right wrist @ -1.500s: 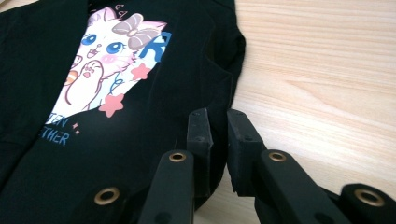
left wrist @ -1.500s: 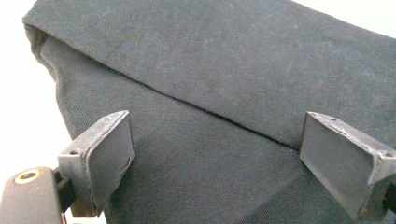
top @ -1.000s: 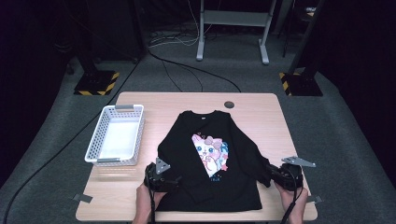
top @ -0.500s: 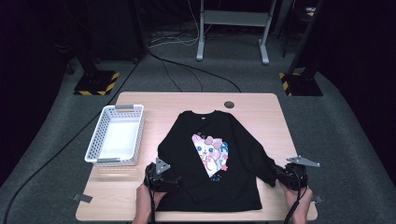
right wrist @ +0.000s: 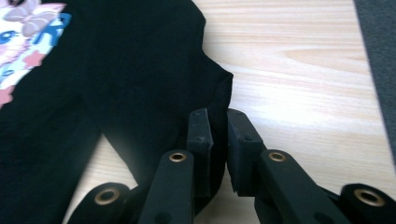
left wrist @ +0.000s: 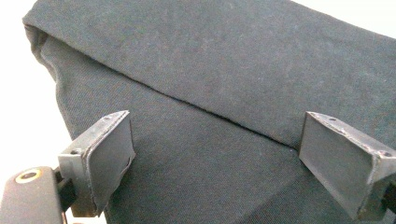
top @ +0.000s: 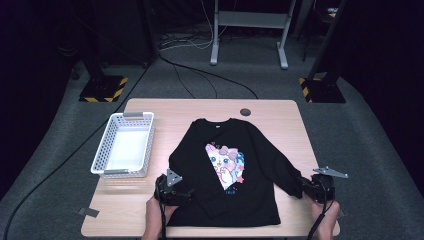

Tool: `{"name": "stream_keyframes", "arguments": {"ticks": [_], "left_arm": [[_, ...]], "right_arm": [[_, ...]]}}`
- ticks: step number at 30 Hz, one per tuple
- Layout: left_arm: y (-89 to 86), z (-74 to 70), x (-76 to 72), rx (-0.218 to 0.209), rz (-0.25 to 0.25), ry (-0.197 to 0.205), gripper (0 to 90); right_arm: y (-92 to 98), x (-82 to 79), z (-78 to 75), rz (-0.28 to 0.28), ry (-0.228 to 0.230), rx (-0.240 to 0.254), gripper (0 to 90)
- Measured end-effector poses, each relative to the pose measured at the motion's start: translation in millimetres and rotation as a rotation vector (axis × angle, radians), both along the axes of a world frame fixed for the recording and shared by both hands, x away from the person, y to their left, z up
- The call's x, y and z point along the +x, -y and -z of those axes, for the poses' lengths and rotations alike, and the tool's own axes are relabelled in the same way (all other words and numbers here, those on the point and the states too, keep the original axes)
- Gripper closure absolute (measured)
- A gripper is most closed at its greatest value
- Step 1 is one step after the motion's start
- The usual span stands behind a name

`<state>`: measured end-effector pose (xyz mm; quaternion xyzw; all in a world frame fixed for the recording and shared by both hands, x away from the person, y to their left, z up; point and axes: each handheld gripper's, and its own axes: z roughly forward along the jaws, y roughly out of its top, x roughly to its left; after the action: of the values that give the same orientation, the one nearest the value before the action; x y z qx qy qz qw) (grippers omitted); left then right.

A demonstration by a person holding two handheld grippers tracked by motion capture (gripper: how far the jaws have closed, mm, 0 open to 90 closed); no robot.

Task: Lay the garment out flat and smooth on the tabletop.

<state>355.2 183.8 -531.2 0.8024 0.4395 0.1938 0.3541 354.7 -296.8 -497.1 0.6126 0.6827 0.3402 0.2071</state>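
Note:
A black sweatshirt (top: 235, 170) with a pink and white cat print (top: 225, 165) lies flat, front up, on the wooden table (top: 165, 112). My left gripper (top: 182, 193) rests at the shirt's near left edge. In the left gripper view it (left wrist: 217, 116) stands open, jaws wide apart over the black fabric (left wrist: 210, 56), where a fold line crosses. My right gripper (top: 306, 187) is at the near right of the table, shut on the end of the right sleeve (right wrist: 140, 93). In the right gripper view, cloth is pinched between the closed jaws of the gripper (right wrist: 218, 114).
A white perforated basket (top: 125, 145) stands empty at the table's left. A small dark round disc (top: 245, 112) sits near the far edge. A strip of grey tape (top: 90, 212) marks the near left corner. Bare wood (right wrist: 303, 84) lies right of the sleeve.
My right gripper has shifted a little to the right with the sleeve end in it, drawing the sleeve out from the body. The left gripper has stayed put.

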Motion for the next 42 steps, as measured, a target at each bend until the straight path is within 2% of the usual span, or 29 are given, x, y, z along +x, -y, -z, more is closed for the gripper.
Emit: {"name": "stream_keyframes", "arguments": {"ticks": [4, 7, 10, 12, 14, 16, 19, 21, 23, 25, 28, 30, 38, 40, 42], "left_arm": [[-0.1, 0.0, 0.0, 0.0, 0.0, 0.0, 10.3], [0.0, 0.0, 0.1, 0.0, 0.0, 0.0, 10.4], [0.0, 0.0, 0.1, 0.0, -0.001, 0.001, 10.4], [0.0, 0.0, 0.1, 0.0, -0.001, 0.001, 10.5], [0.0, 0.0, 0.2, 0.0, -0.001, 0.0, 10.5], [0.0, 0.0, 0.2, -0.001, -0.002, 0.001, 10.6], [0.1, 0.0, 0.3, -0.002, -0.004, 0.001, 10.7], [0.1, 0.0, 0.3, -0.002, -0.005, 0.002, 10.8], [0.1, 0.0, 0.3, -0.002, -0.005, 0.002, 10.9], [0.1, 0.1, 0.3, -0.002, -0.006, 0.002, 10.9], [0.1, 0.0, 0.3, -0.002, -0.005, 0.002, 11.0], [0.1, 0.0, 0.3, -0.002, -0.005, 0.002, 11.0], [0.1, 0.0, 0.3, -0.002, -0.006, 0.003, 11.1], [0.2, 0.1, 0.3, -0.003, -0.006, 0.003, 11.1], [0.4, 0.1, 0.3, -0.003, -0.006, 0.003, 11.1]], "right_arm": [[6.2, 3.1, 2.9, 0.022, -0.014, -0.01, 80.2], [12.0, 6.8, 4.1, 0.042, -0.027, -0.023, 76.4], [20.2, 6.8, 1.3, 0.093, -0.035, -0.032, 64.3], [27.0, 2.7, -4.0, 0.132, -0.02, -0.035, 54.3], [32.8, -3.0, -11.9, 0.158, 0.002, -0.021, 52.3], [32.4, -7.2, -20.2, 0.147, 0.021, -0.004, 45.9], [19.5, -6.8, -26.5, 0.057, 0.02, 0.024, 37.8], [7.3, -1.4, -22.3, -0.007, -0.001, 0.034, 33.0], [-4.3, 5.4, -12.6, -0.042, -0.03, 0.022, 24.1], [-11.3, 11.6, -0.8, -0.065, -0.053, 0.017, 19.6], [-13.3, 18.5, 12.7, -0.058, -0.073, 0.004, 16.3], [-9.0, 22.4, 17.3, -0.042, -0.072, 0.027, 16.1], [8.3, 34.4, 17.4, 0.037, -0.07, -0.013, 14.1], [5.0, 32.8, 14.2, 0.057, -0.058, -0.031, 10.8], [-8.8, 26.9, 9.5, 0.022, -0.022, -0.041, 10.2]]}}
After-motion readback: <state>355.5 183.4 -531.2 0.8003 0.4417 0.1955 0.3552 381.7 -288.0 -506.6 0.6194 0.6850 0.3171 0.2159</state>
